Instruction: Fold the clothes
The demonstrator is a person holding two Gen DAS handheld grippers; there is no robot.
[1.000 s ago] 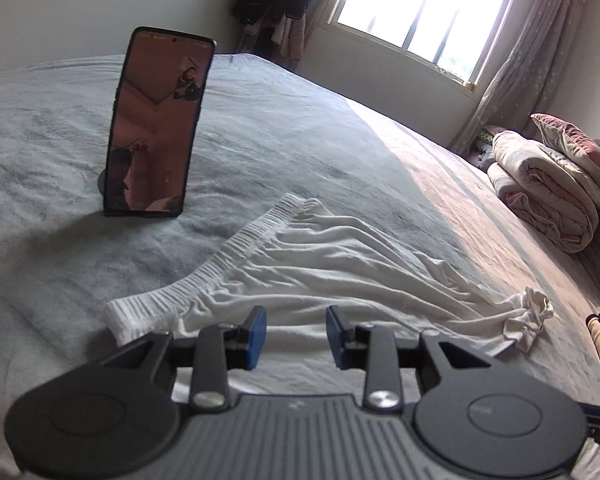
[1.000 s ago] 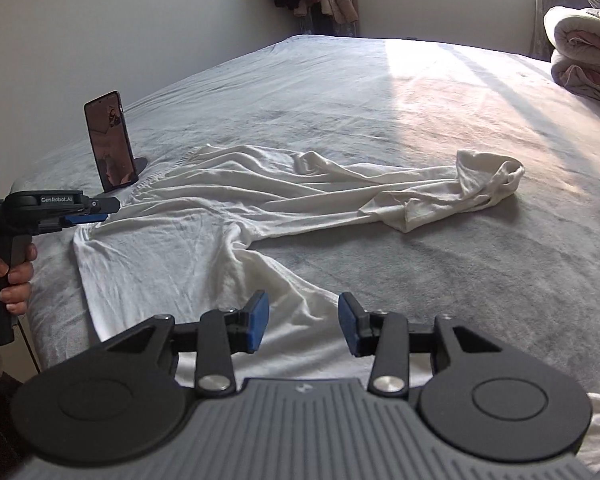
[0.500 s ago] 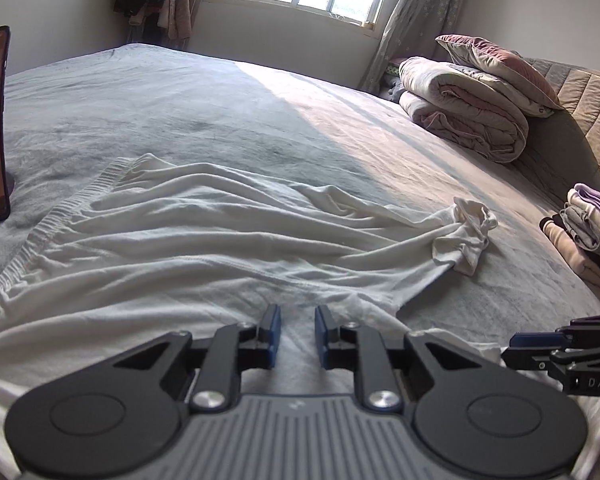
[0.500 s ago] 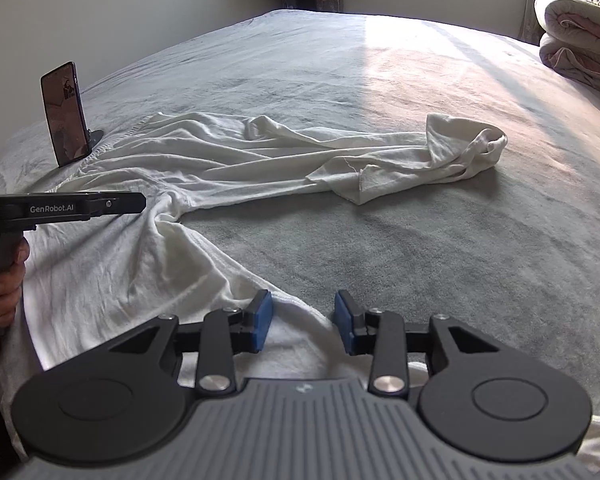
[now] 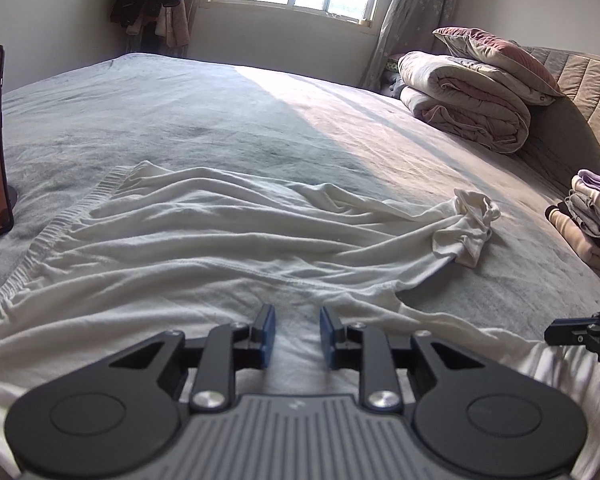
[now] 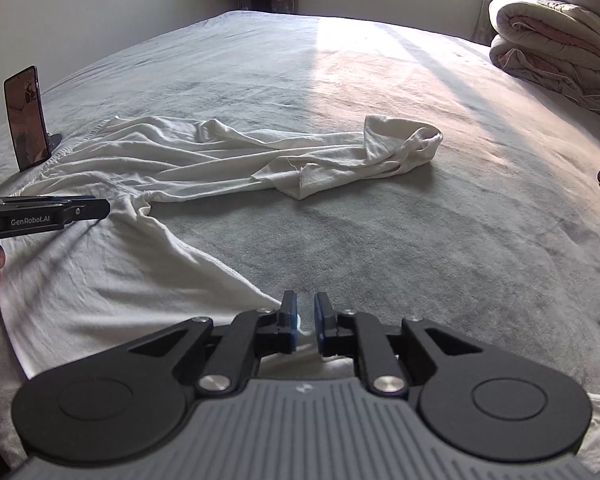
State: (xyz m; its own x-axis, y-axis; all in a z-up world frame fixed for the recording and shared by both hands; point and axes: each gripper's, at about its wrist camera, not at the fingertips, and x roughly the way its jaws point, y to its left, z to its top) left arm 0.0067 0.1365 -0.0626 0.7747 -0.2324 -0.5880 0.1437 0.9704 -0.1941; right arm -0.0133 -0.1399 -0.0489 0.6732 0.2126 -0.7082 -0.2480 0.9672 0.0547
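Across the bed [image 5: 260, 120], white trousers [image 5: 220, 248] lengthwise toward folded bedding [image 5: 468, 96], right claw [image 6: 306, 326] seemingly pinching hem, left claw [image 5: 296, 334] spread.

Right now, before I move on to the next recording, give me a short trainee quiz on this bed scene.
1. True or false: the white trousers are already folded into a neat stack.
2. Which hand-held gripper has the white cloth's edge between its pads: A left hand-held gripper, B right hand-held gripper?
3. Fill in: the phone stands upright beside the trousers' ____ end.

Key:
1. False; they lie spread and wrinkled on the grey bed.
2. B; its jaws have just been closing on the edge, while the left's jaws have just reopened a little, apart above the cloth.
3. Waistband.
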